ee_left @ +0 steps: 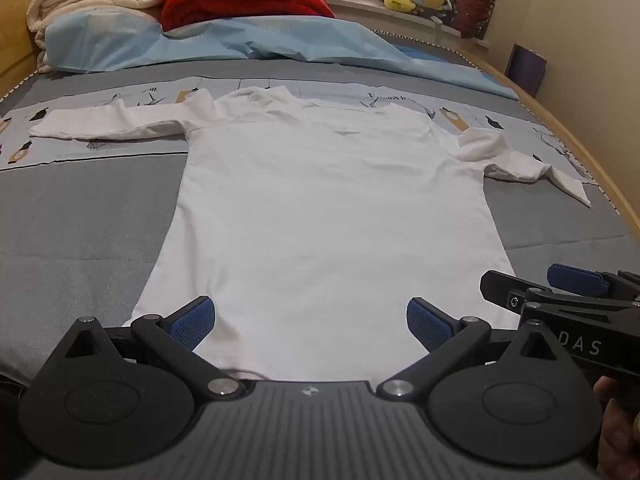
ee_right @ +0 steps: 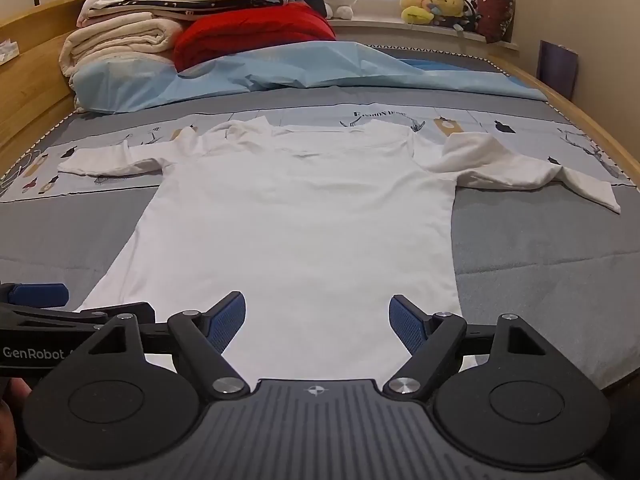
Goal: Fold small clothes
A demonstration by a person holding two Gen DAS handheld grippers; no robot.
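Note:
A white long-sleeved shirt (ee_left: 320,200) (ee_right: 304,216) lies flat on the grey bed cover, collar at the far end, hem nearest me. Its left sleeve (ee_left: 108,124) stretches straight out; the right sleeve (ee_left: 520,160) (ee_right: 520,164) is crumpled and bent. My left gripper (ee_left: 311,322) hovers open above the hem, blue pads wide apart with nothing between them. My right gripper (ee_right: 318,320) is also open over the hem, slightly further right, and empty. Each gripper shows at the edge of the other's view: the right gripper (ee_left: 560,284), the left gripper (ee_right: 52,300).
A light blue sheet (ee_left: 240,44) lies bunched beyond the shirt. Folded cream blankets (ee_right: 120,40) and a red quilt (ee_right: 256,32) are stacked at the head of the bed. Plush toys (ee_right: 436,4) sit on the windowsill. A wooden bed frame (ee_left: 580,152) runs along the right side.

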